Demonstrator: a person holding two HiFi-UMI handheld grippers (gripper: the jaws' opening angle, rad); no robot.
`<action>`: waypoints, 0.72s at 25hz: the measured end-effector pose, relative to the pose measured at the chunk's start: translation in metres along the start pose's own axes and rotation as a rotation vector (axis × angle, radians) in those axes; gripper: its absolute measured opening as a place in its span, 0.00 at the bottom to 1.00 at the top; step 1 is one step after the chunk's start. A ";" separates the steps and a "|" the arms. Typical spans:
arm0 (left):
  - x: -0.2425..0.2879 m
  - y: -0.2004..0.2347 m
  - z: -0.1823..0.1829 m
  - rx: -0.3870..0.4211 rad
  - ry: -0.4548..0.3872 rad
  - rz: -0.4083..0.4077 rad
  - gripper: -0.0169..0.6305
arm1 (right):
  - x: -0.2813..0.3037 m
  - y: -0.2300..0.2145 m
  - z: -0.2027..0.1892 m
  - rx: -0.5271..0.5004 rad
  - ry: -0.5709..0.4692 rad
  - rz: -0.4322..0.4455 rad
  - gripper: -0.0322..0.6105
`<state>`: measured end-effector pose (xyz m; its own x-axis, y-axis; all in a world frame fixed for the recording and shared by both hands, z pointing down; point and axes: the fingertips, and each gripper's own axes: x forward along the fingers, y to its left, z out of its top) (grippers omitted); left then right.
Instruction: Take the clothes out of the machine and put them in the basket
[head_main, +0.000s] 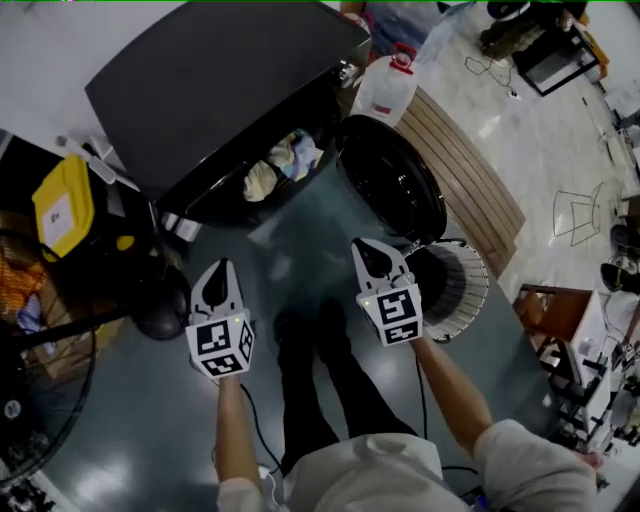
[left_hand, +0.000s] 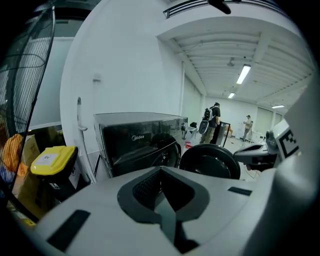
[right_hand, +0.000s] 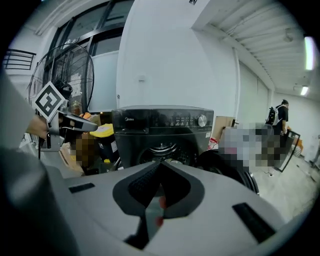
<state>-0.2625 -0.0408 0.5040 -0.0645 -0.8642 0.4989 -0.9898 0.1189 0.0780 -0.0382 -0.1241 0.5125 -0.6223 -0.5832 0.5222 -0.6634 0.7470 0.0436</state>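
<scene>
Plainly, clothes (head_main: 285, 165) lie in the open machine (head_main: 220, 80), while left tool (head_main: 220, 272) and right tool (head_main: 373, 252) are pressed together.

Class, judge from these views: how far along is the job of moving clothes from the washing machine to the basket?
Done: the door of the machine stands open. In hand: nothing; the left hand-held gripper and right hand-held gripper are both shut and empty, short of it. Left: the clothes lie inside, and the basket shows none.

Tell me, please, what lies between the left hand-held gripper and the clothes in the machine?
In the head view, only bare floor separates the left hand-held gripper from the clothes in the machine.
</scene>
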 end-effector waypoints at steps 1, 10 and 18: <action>0.001 0.001 -0.009 -0.008 0.005 0.008 0.06 | 0.004 0.001 -0.010 -0.003 0.010 0.007 0.08; 0.036 0.015 -0.092 -0.046 0.039 0.066 0.05 | 0.062 -0.003 -0.082 -0.046 0.060 0.050 0.08; 0.065 0.054 -0.150 -0.067 0.053 0.117 0.06 | 0.137 0.012 -0.134 -0.086 0.079 0.096 0.08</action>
<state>-0.3014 -0.0168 0.6702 -0.1708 -0.8154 0.5532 -0.9650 0.2517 0.0730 -0.0762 -0.1520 0.6985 -0.6443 -0.4830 0.5930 -0.5622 0.8247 0.0608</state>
